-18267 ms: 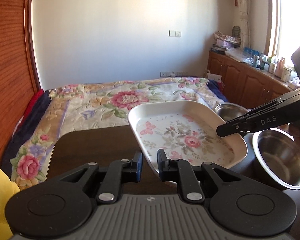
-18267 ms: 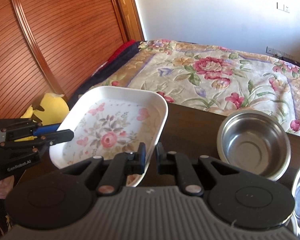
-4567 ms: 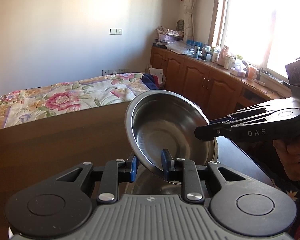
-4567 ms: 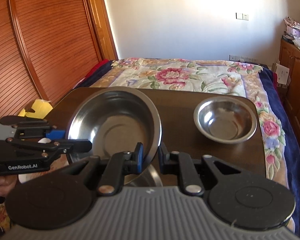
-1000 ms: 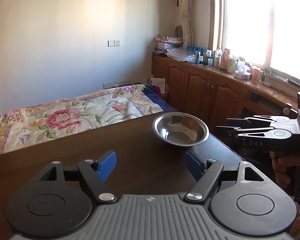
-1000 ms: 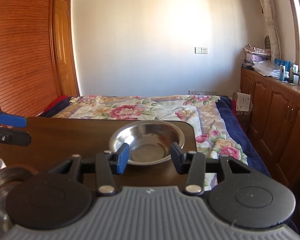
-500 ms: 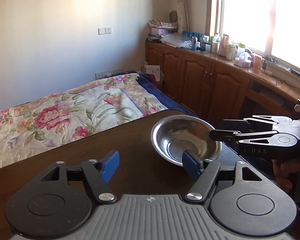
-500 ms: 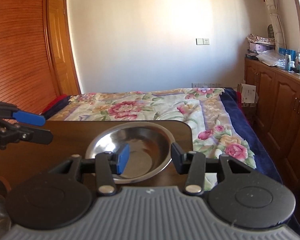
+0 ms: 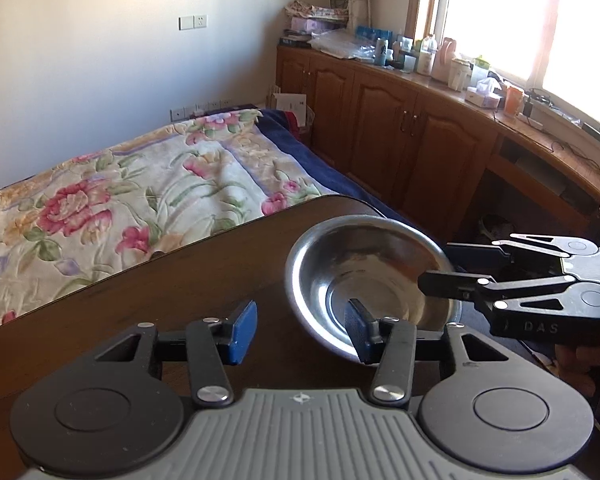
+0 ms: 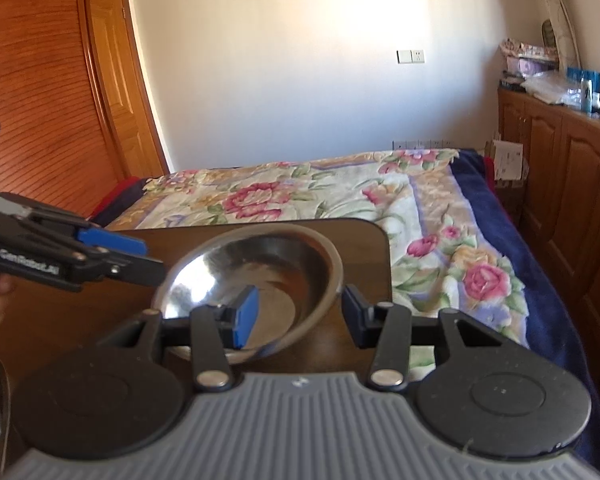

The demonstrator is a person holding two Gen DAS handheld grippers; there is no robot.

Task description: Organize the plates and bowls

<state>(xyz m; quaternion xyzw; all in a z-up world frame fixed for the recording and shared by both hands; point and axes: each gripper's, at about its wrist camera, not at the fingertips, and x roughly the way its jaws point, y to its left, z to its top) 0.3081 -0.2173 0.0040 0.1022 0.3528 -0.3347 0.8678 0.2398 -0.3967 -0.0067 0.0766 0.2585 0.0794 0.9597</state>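
Closing in from both sides, the left gripper and right gripper, both spread wide, now straddle the steel bowl's rim. A second ago they hung back; next comes the pinch and lift, likely.

We see a bowl on the table near its far right corner, the bed behind it.
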